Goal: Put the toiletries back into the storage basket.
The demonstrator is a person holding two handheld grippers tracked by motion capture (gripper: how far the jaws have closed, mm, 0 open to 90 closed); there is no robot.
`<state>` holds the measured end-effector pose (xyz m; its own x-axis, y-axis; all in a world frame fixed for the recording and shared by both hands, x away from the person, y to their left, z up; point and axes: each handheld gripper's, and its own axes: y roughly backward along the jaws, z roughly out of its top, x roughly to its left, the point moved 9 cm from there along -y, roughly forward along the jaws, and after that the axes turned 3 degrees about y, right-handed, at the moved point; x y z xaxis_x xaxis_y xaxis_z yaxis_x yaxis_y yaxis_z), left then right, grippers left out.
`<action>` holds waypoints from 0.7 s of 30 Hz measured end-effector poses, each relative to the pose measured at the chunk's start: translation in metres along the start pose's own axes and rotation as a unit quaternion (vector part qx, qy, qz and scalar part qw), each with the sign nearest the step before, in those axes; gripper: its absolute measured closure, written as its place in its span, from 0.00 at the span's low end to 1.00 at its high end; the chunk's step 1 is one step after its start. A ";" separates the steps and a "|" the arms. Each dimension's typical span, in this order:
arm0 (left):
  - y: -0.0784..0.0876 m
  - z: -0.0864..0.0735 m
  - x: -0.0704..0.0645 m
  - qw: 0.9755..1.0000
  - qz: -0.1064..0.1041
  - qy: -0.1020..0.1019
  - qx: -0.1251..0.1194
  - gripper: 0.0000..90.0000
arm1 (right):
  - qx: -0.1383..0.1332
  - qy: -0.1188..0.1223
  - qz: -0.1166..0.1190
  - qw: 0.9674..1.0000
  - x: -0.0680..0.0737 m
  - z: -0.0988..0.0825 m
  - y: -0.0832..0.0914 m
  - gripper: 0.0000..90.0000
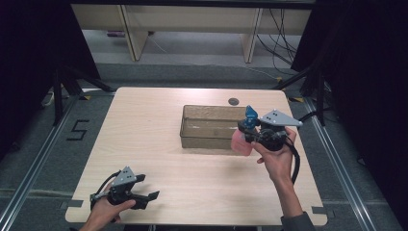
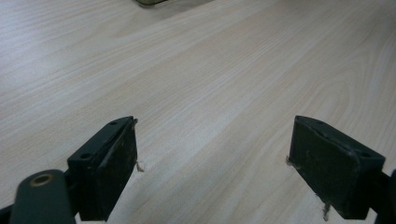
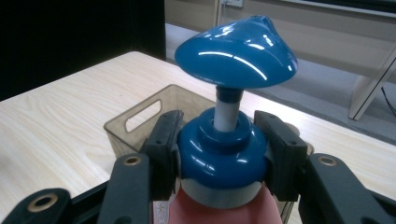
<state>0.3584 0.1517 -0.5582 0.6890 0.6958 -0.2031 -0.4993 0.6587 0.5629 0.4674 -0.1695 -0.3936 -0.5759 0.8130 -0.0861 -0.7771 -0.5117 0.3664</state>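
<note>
A pink pump bottle [image 1: 240, 142] with a blue pump head [image 1: 249, 116] hangs upright at the right end of the brown see-through bin [image 1: 208, 126]. My right gripper [image 1: 252, 132] is shut on the bottle's blue collar [image 3: 220, 158], one jaw on each side, with the pump head [image 3: 237, 52] rising above them and the bin [image 3: 140, 122] behind. My left gripper [image 1: 146, 196] rests low near the table's front left corner, held by a hand. Its jaws stand wide apart in the left gripper view, open [image 2: 212, 172] over bare wood with nothing between them.
The light wooden table [image 1: 159, 159] has a small round dark hole [image 1: 234, 101] behind the bin. Dark stands and cables lie on the floor at both sides, and desk legs stand beyond the far edge.
</note>
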 end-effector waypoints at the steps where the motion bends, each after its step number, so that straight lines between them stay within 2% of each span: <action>1: 0.000 0.000 0.000 1.000 0.001 0.000 0.001 0.16 | 0.002 0.005 -0.004 1.000 -0.002 0.001 0.000 0.59; 4: 0.000 0.000 0.000 1.000 0.001 0.004 0.001 0.16 | 0.002 -0.004 -0.003 1.000 -0.004 0.005 -0.004 0.59; 5: 0.000 0.000 0.000 1.000 0.001 0.004 0.003 0.16 | -0.001 0.007 -0.004 1.000 -0.007 0.008 -0.007 0.59; 7: -0.001 0.000 0.000 1.000 -0.003 0.002 -0.001 0.16 | -0.006 0.009 -0.009 1.000 -0.009 0.009 -0.008 0.59; 10: -0.001 0.000 -0.001 1.000 -0.006 0.005 0.000 0.16 | -0.004 -0.005 -0.009 1.000 -0.011 0.012 -0.013 0.59; 12: -0.001 0.000 0.000 1.000 -0.005 0.004 0.002 0.16 | -0.005 0.006 -0.012 1.000 -0.015 0.014 -0.017 0.59; 13: 0.000 -0.001 0.000 1.000 -0.004 0.005 0.004 0.16 | 0.003 -0.005 -0.007 1.000 -0.014 0.013 -0.018 0.59; 16: 0.000 0.000 0.000 1.000 -0.004 0.006 0.002 0.16 | 0.005 -0.009 -0.008 1.000 -0.019 0.015 -0.023 0.59; 19: 0.000 -0.001 0.000 1.000 -0.006 0.006 0.004 0.16 | 0.011 -0.006 -0.017 1.000 -0.025 0.016 -0.027 0.59; 20: 0.000 -0.001 0.000 1.000 -0.005 0.004 0.006 0.16 | 0.002 -0.001 -0.025 1.000 -0.029 0.018 -0.030 0.59; 21: 0.000 -0.001 0.000 1.000 -0.006 0.004 0.006 0.16 | 0.006 -0.006 -0.024 1.000 -0.030 0.018 -0.032 0.59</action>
<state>0.3582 0.1519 -0.5590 0.6902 0.6907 -0.2155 -0.4852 0.6628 0.5703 0.5147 -0.1724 -0.3858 -0.5344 0.8401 -0.0926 -0.8007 -0.4681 0.3739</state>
